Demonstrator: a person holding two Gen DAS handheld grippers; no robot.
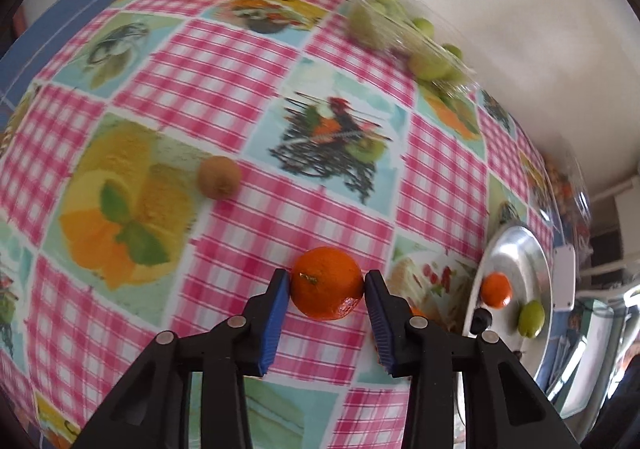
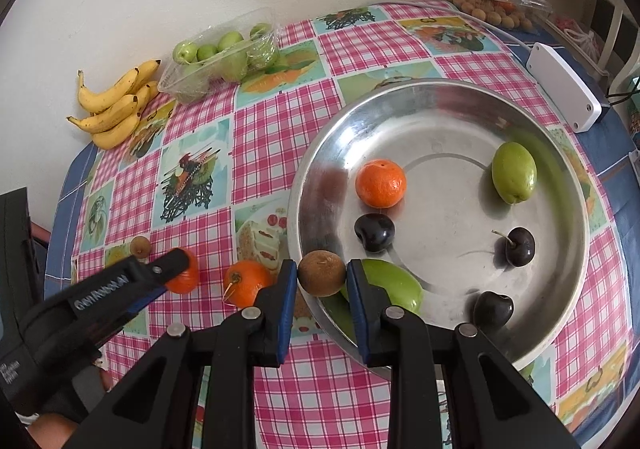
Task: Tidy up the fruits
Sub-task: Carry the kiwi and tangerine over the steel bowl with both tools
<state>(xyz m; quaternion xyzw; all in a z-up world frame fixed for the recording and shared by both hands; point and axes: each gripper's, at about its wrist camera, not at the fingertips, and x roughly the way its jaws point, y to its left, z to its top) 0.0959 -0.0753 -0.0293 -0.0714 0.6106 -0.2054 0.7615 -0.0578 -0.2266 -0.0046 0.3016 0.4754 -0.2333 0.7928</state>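
Both grippers point steeply down at the table. Left gripper (image 1: 326,283) has its blue pads (image 1: 276,313) pressed on the two sides of a mandarin (image 1: 326,283), which sits on the checked tablecloth (image 1: 224,89); the jaws stand only as wide as the fruit. In the right wrist view this gripper comes in from the lower left, tilted, and covers part of the same fruit. A second mandarin (image 2: 246,283) lies just beside it, free on the cloth.

Right gripper (image 2: 322,273) pinches a brown kiwi (image 2: 322,273) between its pads, right at the near rim of the metal tray (image 2: 560,153). I cannot tell if the kiwi touches the rim.

Inside the tray lie one orange mandarin (image 2: 381,183), a green fruit (image 2: 513,172) near the far right side, another green fruit (image 2: 396,287) partly hidden behind the right jaw, and three dark cherries (image 2: 519,245).

Another small kiwi (image 1: 219,177) lies alone on the cloth, well apart from the tray. Bananas (image 2: 116,105) and a clear box of green fruits (image 2: 220,57) stay near the wall.
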